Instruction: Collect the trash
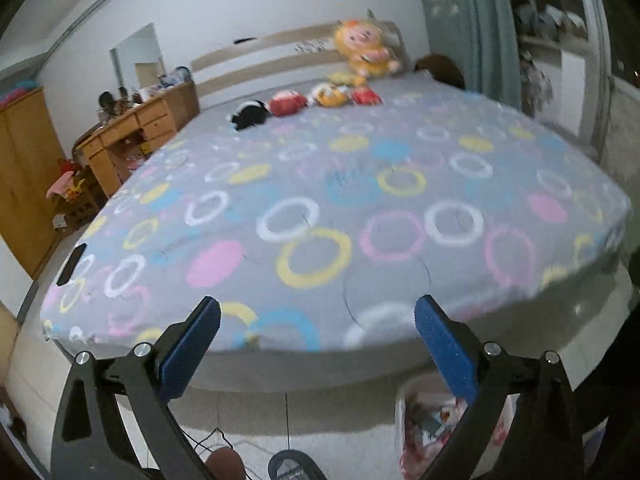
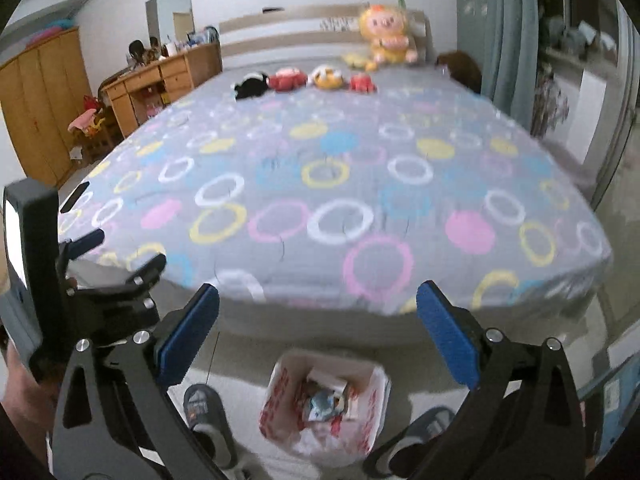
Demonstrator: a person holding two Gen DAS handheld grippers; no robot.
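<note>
1. Left gripper (image 1: 318,322): jaws spread wide, nothing between the blue pads (image 1: 192,354), aimed over the foot of the bed.
2. Right gripper (image 2: 318,312): jaws equally wide apart, empty, aimed down at the floor in front of the bed.
3. Left gripper also visible at the left edge of the right wrist view (image 2: 120,252), beside a hand (image 2: 24,392) gripping its handle; a lit screen (image 2: 14,240) mounted on the unit.
4. Trash bag (image 2: 324,404): white with red print, standing open on the floor just below the foot of the bed, directly between the right gripper's fingers in that view; wrappers and paper scraps (image 2: 326,398) inside. Same bag partly hidden behind the right finger in the left wrist view (image 1: 432,424).
5. Slippers (image 2: 208,412): one on each side of the bag, on the pale floor.
6. Bed (image 1: 340,200): grey cover with coloured rings and dots, surface free of loose litter as far as the blur allows.
7. Dark flat item (image 1: 71,265) near the left corner of the cover; type not identifiable.
8. Plush toys (image 2: 304,78): row near the headboard, one large yellow plush (image 2: 386,36) leaning upright behind.
9. Wooden desk (image 2: 160,84) and wardrobe (image 2: 44,100): left of the bed against the wall.
</note>
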